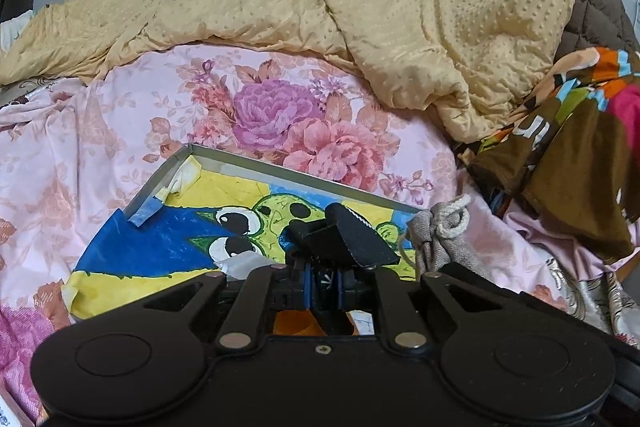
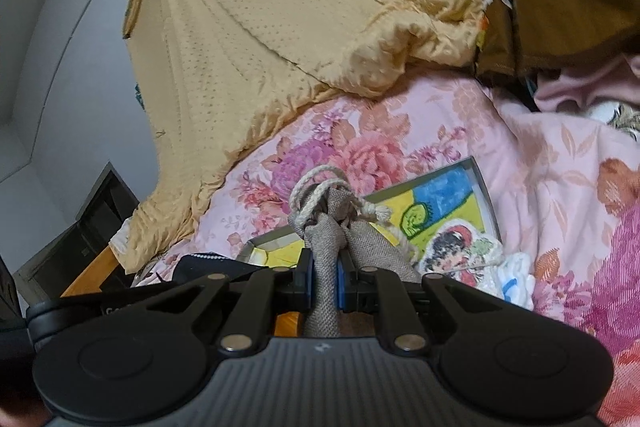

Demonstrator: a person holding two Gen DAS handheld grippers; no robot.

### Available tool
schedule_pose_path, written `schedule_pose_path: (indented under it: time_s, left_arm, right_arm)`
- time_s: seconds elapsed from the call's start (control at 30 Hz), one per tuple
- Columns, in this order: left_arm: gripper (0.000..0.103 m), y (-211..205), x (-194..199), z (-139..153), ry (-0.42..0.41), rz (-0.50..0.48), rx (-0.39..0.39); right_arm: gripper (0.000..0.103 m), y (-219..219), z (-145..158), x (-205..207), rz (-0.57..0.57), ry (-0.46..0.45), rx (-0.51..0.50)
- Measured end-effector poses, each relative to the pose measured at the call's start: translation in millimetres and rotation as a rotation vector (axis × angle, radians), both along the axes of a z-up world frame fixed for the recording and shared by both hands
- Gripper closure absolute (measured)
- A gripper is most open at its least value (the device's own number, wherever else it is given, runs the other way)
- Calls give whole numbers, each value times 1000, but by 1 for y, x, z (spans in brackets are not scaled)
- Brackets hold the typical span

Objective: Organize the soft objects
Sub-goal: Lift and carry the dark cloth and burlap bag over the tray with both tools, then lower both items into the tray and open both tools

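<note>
Left gripper (image 1: 326,281): mine, clamped on a black pouch (image 1: 352,237).
Right gripper (image 2: 325,285): mine, clamped on the burlap drawstring bag (image 2: 332,227).
Below: shallow painted tray (image 1: 224,157) on floral bedspread (image 1: 100,155).

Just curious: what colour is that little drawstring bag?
Greyish-beige burlap pouch with a cream cord, best seen in the right wrist view.

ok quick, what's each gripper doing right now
left gripper: closed on a small black object
right gripper: closed on the grey drawstring pouch

Left tool (image 1: 326,281) clamped; right tool (image 2: 325,285) clamped.
</note>
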State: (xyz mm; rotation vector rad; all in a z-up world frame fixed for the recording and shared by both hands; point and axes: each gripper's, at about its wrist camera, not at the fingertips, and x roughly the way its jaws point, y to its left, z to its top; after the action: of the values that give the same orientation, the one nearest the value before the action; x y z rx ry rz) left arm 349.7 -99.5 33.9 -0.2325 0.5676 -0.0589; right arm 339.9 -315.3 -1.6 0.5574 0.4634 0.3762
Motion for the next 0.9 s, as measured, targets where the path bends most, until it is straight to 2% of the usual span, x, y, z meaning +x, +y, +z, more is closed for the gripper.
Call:
schedule_pose_path:
  time_s: [0.37,0.53,0.9]
  left_arm:
    - [91,-3,11,-13,33,21,13]
    - [89,-3,13,-17,44,21,21]
    - [80,3,11,-26,61,46,23]
  right_arm:
    - [90,-1,-11,8,16,51,4]
    - [89,2,-10,9,23,58,-28]
    - [77,14,-9,8,46,67,-109]
